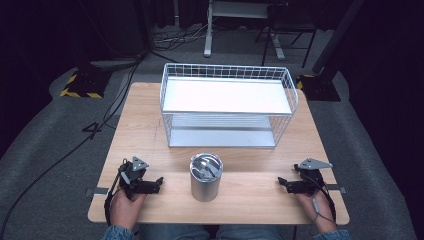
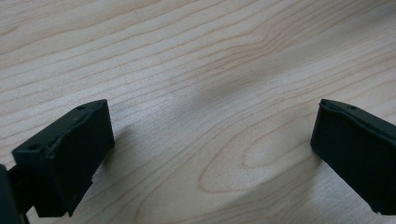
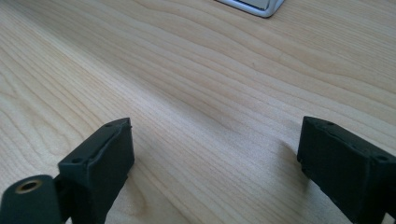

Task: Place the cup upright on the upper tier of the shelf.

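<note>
High view, near edge: two hands on the wooden table [image 1: 150,125], left hand [image 1: 126,207] on the left gripper [image 1: 159,183], right hand [image 1: 316,210] on the right gripper [image 1: 281,182], both tips turned inward toward a metal cup [image 1: 205,177] standing upright between them, well apart from each. Shiny stuff inside the cup, probably utensils, too small to confirm. Behind the cup, white wire rack [image 1: 227,105] with two shelves, upper shelf bare, open side toward the person. Dark floor with cables beyond the table. Left gripper view: jaws spread wide, nothing between, low over bare wood grain [image 2: 196,70]. Right gripper view: jaws likewise spread wide, nothing pinched, wood grain [image 3: 187,84] below, grey corner [image 3: 254,5] at the top edge, looks like the rack's base.
</note>
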Demonstrator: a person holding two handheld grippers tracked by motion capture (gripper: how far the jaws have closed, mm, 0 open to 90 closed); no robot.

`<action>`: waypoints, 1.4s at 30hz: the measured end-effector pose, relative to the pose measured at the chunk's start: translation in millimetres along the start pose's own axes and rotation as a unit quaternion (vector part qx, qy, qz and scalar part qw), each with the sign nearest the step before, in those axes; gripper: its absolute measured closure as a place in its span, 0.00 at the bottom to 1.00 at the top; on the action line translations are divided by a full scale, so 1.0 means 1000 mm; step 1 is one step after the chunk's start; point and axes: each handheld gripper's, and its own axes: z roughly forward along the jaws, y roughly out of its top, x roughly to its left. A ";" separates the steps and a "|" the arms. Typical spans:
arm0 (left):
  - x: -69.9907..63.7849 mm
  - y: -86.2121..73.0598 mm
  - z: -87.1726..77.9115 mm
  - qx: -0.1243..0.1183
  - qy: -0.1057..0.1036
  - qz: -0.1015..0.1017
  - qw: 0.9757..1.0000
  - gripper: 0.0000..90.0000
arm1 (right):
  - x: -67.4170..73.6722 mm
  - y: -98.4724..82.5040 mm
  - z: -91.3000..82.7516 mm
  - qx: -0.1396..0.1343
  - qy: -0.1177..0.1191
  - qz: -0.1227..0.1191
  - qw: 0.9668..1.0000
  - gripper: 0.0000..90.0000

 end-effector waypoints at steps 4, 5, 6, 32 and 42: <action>0.000 0.000 0.000 0.002 0.002 -0.001 1.000 0.00 | 0.000 0.000 0.000 0.000 0.000 0.001 1.000 0.12; 0.000 0.000 -0.001 0.004 0.003 -0.002 1.000 0.00 | 0.000 0.000 0.000 0.000 0.000 0.000 1.000 0.12; 0.000 0.000 -0.001 0.005 0.003 -0.003 1.000 0.00 | 0.000 0.000 0.000 0.000 0.000 0.000 1.000 0.12; -0.021 0.017 -0.049 -0.092 -0.045 0.007 0.995 0.00 | 0.001 0.000 0.000 0.001 0.004 -0.004 1.000 0.12; -0.047 0.029 -0.064 -0.132 -0.065 0.030 0.989 0.00 | 0.001 0.000 0.000 0.001 0.004 -0.004 1.000 0.12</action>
